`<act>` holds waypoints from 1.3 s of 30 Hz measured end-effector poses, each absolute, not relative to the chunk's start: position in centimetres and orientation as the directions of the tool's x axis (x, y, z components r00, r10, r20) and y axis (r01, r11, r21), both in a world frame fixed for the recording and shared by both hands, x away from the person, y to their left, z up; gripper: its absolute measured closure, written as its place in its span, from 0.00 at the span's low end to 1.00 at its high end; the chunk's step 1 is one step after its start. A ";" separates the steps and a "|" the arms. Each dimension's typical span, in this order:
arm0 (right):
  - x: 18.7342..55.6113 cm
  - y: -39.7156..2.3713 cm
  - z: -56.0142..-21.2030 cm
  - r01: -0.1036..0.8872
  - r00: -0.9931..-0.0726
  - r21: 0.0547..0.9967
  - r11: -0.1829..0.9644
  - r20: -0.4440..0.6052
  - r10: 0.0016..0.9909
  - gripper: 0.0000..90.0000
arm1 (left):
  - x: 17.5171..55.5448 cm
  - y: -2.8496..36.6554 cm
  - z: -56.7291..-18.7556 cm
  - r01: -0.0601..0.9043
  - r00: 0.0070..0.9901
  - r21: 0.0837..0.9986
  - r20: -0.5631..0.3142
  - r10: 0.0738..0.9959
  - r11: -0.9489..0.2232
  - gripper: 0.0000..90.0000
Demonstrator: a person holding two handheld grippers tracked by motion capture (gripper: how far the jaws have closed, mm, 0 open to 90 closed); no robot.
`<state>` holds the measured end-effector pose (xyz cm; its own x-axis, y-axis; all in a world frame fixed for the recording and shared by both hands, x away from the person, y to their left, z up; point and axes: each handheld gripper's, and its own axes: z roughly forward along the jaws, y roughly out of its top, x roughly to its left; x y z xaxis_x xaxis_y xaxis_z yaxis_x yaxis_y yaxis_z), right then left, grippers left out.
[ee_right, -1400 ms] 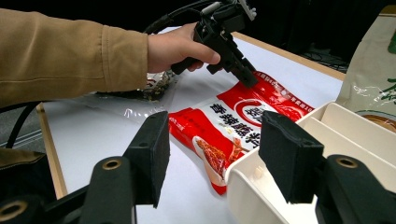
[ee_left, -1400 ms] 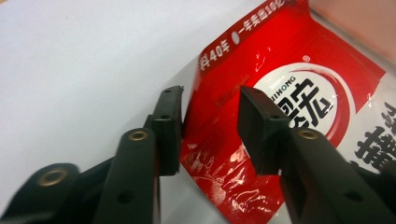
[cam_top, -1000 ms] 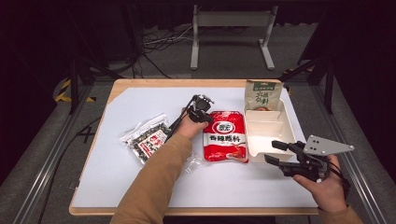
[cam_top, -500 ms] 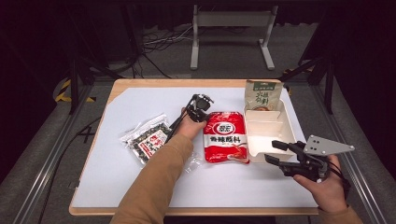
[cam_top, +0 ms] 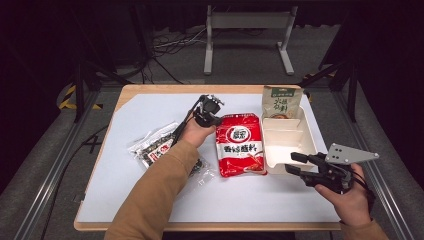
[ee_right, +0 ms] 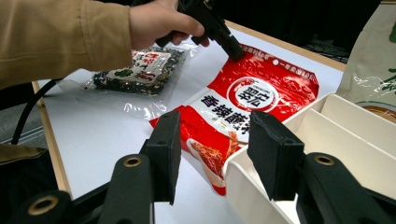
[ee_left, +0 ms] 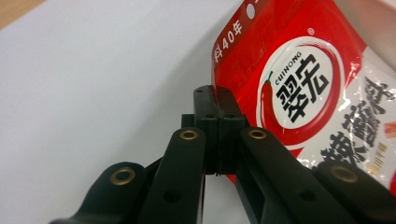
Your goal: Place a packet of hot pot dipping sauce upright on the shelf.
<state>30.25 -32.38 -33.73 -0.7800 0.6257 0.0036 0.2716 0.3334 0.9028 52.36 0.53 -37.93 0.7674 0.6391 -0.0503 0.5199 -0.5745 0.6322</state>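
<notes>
Since the earlier frame the left gripper (cam_top: 208, 111) has clamped its jaws on the top corner of the glossy red chili sauce pouch (cam_top: 240, 144) and lifted it slightly. Right gripper (cam_top: 299, 163) jaws stand apart, just been closing, at the white plastic divided tray (cam_top: 280, 145).

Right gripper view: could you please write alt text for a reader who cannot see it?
The right hand-held gripper has its black jaws apart over the edge of a white divided tray, nothing between them. Beyond lies a red snack packet on the white table; the left hand-held gripper pinches its top corner, beside a clear packet of dark dried food.
</notes>
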 end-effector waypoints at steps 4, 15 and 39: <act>30.2 -32.4 -33.7 0.263 -0.781 0.903 0.340 -0.007 0.624 0.60 | 51.6 1.1 -36.7 0.505 0.777 0.653 -0.058 0.627 -0.565 1.00; 30.2 -32.6 -33.4 0.254 -0.779 0.908 0.335 -0.013 0.627 0.60 | 48.5 2.6 -33.3 0.440 0.810 0.717 -0.058 0.583 -0.541 1.00; 30.2 -32.3 -32.2 0.242 -0.777 0.905 0.349 -0.034 0.629 0.61 | 39.9 3.5 -28.5 0.198 0.899 0.820 0.067 0.433 -0.537 1.00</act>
<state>30.15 -32.35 -32.21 -0.7767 0.6289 -0.0344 0.2423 0.3487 0.9054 39.90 3.52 -28.47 0.8988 0.4332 0.0671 0.1976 -0.5370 0.8201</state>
